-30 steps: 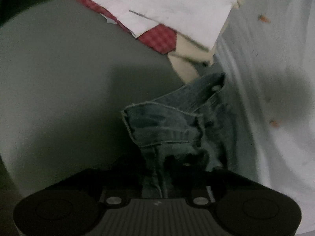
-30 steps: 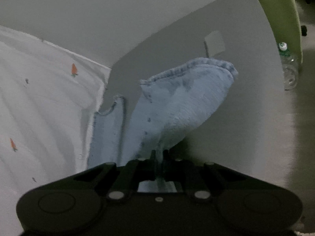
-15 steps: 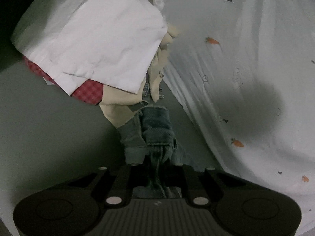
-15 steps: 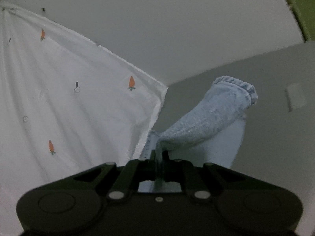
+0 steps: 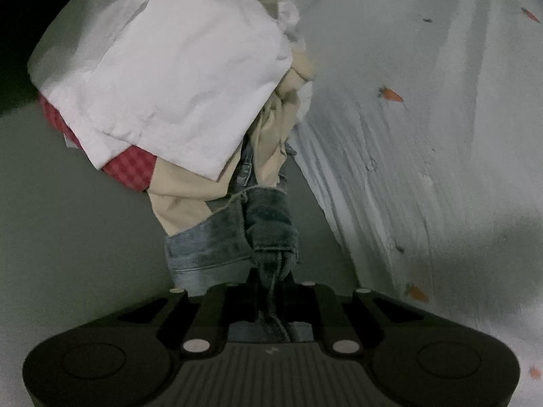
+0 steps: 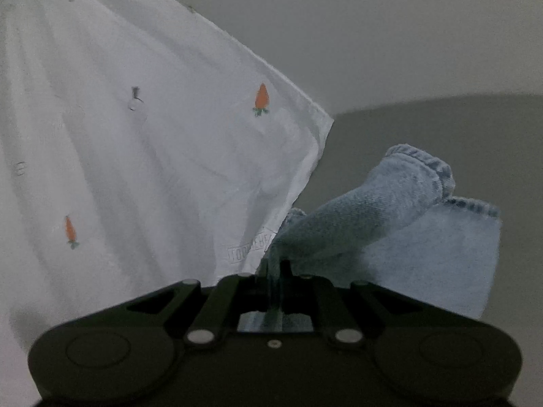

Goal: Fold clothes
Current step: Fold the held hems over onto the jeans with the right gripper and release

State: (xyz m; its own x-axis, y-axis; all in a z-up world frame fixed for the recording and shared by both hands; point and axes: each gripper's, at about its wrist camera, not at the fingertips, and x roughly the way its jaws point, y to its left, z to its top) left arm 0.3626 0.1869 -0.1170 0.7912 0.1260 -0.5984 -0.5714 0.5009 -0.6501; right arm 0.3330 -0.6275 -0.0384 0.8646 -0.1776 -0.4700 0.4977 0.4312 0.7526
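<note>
Both grippers hold a pair of blue jeans. In the left wrist view my left gripper (image 5: 271,271) is shut on a bunched dark denim edge of the jeans (image 5: 234,237), close to the grey table (image 5: 68,220). In the right wrist view my right gripper (image 6: 275,268) is shut on a pale denim leg of the jeans (image 6: 390,210), whose hemmed cuff points up and right. The fingertips of both are hidden in the cloth.
A pile of clothes lies just ahead of the left gripper: a white garment (image 5: 169,74), a beige one (image 5: 190,196) and a red checked one (image 5: 129,169). A white cloth with small carrot prints (image 5: 424,135) covers the surface to the right; it also fills the left of the right wrist view (image 6: 135,135).
Both grippers have carried the jeans toward the carrot-print cloth. The clothes pile has come closer in the left view. The green chair and bottle have left the right view.
</note>
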